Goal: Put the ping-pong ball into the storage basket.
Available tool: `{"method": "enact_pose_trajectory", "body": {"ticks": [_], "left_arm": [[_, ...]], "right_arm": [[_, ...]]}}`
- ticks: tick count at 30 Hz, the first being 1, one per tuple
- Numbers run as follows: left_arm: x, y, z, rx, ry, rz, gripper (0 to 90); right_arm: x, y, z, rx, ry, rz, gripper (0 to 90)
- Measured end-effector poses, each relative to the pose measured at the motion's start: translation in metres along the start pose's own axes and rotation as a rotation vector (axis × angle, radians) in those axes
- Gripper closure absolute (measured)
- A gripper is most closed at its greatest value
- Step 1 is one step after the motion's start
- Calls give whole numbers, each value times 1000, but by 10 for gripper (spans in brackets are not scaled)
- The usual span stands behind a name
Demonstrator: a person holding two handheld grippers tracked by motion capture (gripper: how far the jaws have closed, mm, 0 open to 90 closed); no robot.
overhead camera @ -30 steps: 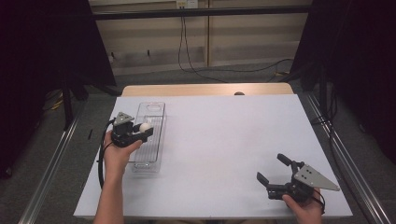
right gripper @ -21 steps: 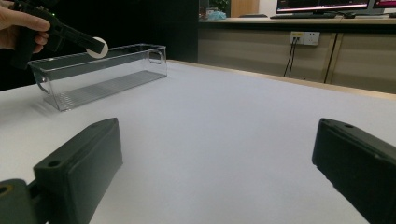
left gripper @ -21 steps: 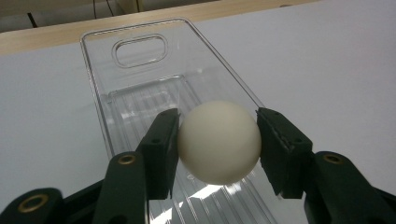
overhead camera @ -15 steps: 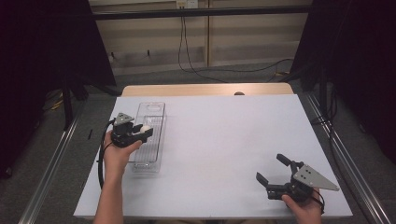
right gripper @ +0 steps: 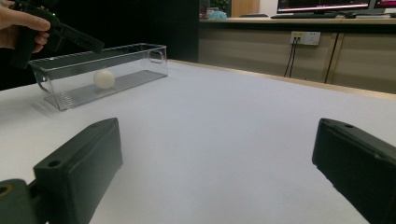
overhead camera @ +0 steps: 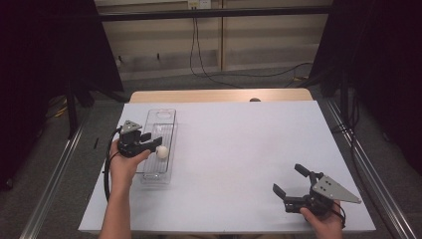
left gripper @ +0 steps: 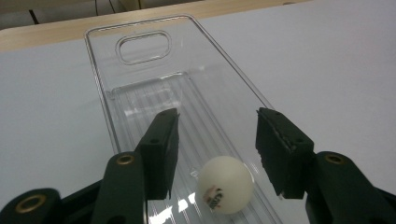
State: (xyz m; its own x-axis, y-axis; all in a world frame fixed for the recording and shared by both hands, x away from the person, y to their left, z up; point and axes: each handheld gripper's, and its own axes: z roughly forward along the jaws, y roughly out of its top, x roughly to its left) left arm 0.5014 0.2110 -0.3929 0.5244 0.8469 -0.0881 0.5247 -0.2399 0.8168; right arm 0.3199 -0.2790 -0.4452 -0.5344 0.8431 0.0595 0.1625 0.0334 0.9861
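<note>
Our left fingers (left gripper: pixel 159 154): released, astride the ball (left gripper: pixel 225 184), no contact | ball: resting on the floor of the clear bin (overhead camera: pixel 149 127) | our right fingers (right gripper: pixel 79 172): spread, nothing between, well apart from bin | bin: on the table (overhead camera: pixel 239 149), left side

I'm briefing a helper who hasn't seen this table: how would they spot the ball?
On the white table, find the long clear plastic bin near its left edge. The ball lies inside it: small, round, white, with a printed mark, the bin's sole content.
</note>
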Motion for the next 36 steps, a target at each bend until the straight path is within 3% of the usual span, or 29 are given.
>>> {"method": "enact_pose_trajectory", "body": {"ticks": [20,33,36], "left_arm": [[-3,2,-7,-39,-3,-14,368],[-4,2,-9,-60,0,-33,206],[-6,3,-10,-71,-16,-14,187]], "right_arm": [[0,0,1,0,3,-7,13],[0,0,1,3,4,-3,13],[1,0,0,-1,-1,6,13]]}}
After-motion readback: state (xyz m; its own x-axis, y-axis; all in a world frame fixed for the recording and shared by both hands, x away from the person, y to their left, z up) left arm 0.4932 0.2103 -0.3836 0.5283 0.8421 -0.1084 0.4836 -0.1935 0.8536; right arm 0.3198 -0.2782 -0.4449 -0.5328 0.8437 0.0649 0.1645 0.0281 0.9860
